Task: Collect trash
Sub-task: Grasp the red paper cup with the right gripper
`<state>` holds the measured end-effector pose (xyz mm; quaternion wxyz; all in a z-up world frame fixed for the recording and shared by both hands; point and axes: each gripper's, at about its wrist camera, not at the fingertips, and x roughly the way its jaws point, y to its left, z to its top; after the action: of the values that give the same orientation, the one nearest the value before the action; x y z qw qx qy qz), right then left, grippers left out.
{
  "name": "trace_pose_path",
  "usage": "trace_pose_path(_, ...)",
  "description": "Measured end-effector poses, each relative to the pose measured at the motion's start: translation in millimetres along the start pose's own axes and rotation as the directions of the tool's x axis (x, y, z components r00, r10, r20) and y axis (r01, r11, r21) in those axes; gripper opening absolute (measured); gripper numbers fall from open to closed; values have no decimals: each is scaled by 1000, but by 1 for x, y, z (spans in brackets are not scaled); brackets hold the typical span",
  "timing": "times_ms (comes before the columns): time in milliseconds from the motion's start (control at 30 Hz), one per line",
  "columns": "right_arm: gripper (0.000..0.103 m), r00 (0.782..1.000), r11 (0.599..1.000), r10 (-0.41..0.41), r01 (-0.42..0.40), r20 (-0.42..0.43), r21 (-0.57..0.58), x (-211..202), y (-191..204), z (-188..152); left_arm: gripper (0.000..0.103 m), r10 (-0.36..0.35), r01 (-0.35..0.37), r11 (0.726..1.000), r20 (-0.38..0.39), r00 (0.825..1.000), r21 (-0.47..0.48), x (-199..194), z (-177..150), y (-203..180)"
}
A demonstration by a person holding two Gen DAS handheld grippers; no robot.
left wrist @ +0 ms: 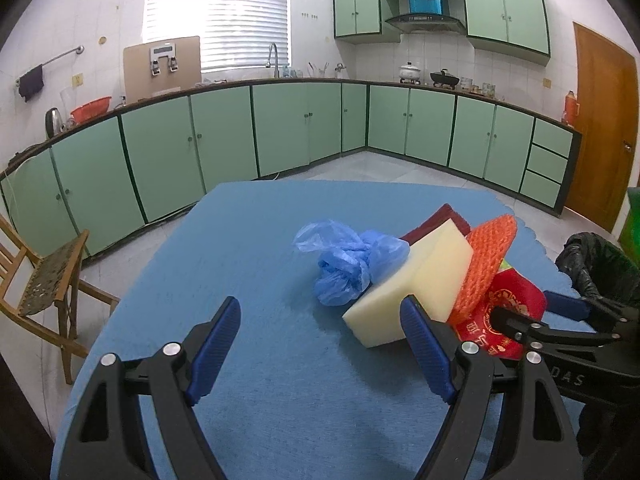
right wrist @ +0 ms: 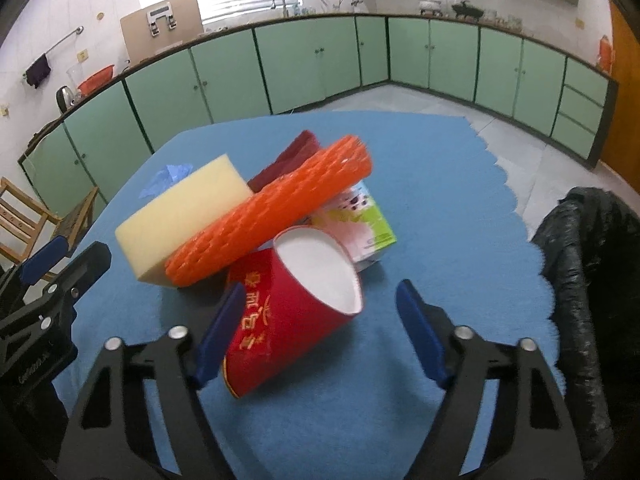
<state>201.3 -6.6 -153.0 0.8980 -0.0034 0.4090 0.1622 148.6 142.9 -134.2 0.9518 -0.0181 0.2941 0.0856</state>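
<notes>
red paper cup (right wrist: 296,312): one, on its side on the blue tablecloth (right wrist: 432,184), mouth up-right
pile: one cream foam block (right wrist: 180,216), one orange foam net (right wrist: 276,208), one blue plastic bag (left wrist: 348,260), one carton (right wrist: 368,220) (part hidden)
right gripper (right wrist: 320,336): jaws apart around cup; left pad at the cup wall, right pad clear
left gripper (left wrist: 320,344): wide open, nothing held
black bin bag (right wrist: 584,264): one, beside table
</notes>
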Motion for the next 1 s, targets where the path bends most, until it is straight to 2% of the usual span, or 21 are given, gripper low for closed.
trace_pose_path(100, 47, 1000, 1000, 18, -18, -19, -5, 4, 3, -2, 80, -2, 2, 1000, -5, 1000, -2, 2, 0, 1)
trace_pose_path(400, 44, 999, 999, 37, -37, -3, -2, -11, -5, -3, 80, -24, 24, 1000, -5, 1000, 14, -2, 2, -9)
trace_pose_path(600, 44, 1000, 1000, 10, -10, 6, 2, -28, -21, -2, 80, -66, 67, 997, -19, 998, 33, -5, 1, -26)
trace_pose_path(733, 44, 998, 998, -55, 55, 16, -16, -41, -34, -6, 81, -88, 89, 995, -29, 996, 55, -5, -1, -39)
trace_pose_path(1000, 44, 998, 998, -62, 61, 23, 14, -44, -55, -11, 81, -79, 84, 993, -65, 995, 84, 11, -8, -53)
